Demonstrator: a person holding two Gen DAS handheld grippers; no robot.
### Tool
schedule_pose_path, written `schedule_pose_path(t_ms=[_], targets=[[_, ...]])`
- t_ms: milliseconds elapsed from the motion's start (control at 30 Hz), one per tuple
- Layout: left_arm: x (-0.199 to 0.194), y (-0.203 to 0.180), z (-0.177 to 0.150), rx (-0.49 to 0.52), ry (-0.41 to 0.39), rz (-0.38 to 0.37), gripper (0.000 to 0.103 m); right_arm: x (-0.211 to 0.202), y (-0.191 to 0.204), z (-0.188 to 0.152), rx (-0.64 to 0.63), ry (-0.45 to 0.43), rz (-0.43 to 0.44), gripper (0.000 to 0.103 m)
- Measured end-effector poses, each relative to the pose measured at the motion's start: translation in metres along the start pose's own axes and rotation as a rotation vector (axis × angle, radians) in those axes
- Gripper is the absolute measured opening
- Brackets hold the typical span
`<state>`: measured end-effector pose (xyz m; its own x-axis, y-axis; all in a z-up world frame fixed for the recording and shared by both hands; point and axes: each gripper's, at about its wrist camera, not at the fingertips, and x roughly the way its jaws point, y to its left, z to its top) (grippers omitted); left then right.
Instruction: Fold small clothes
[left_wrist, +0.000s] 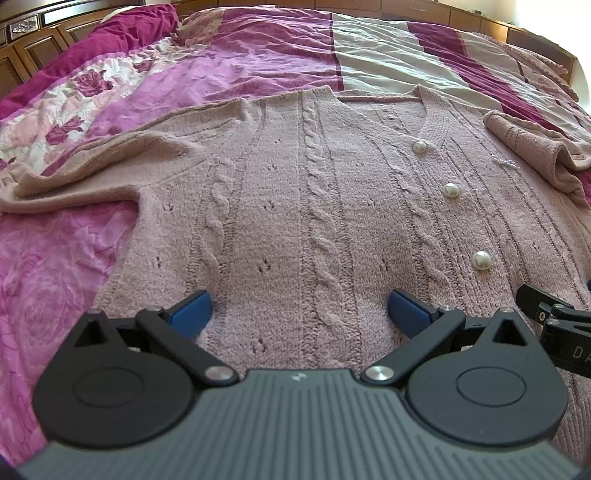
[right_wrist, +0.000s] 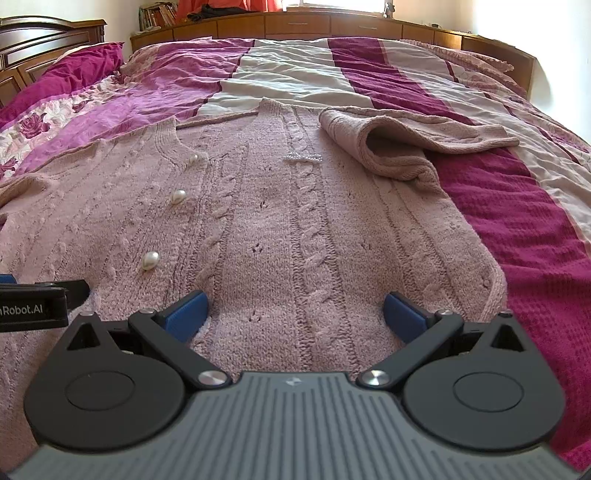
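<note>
A: Item one?
B: Dusty-pink cable-knit cardigan (left_wrist: 295, 192) with pearl buttons (left_wrist: 451, 190) — spread flat, front up, on the bed's magenta-and-cream striped cover (right_wrist: 535, 236); one sleeve (right_wrist: 399, 147) doubled back at the shoulder.
A: Tongs?
B: Left tongs (left_wrist: 299, 310) and right tongs (right_wrist: 293, 312) — both wide apart, blue pads (right_wrist: 186, 314) low over the hem end, gripping nothing.

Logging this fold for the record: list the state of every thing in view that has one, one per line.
cardigan: spread flat on the bed, buttoned, unfolded
right sleeve: folded in over the body
left sleeve: out to the side, rumpled
left gripper: open, empty, low over the hem
right gripper: open, empty, low over the hem
</note>
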<state>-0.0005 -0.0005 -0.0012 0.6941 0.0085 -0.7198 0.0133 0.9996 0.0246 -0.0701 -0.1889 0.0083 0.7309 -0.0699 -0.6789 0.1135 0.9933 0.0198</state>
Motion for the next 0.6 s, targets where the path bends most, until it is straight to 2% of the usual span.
schedule_pose_path(t_ms=[600], targets=[[-0.0014,0.0005,0.0005,0.001,-0.003,0.001,0.103,-0.0012,0.0006,-0.0019,-0.002,-0.005,-0.001,0.103]])
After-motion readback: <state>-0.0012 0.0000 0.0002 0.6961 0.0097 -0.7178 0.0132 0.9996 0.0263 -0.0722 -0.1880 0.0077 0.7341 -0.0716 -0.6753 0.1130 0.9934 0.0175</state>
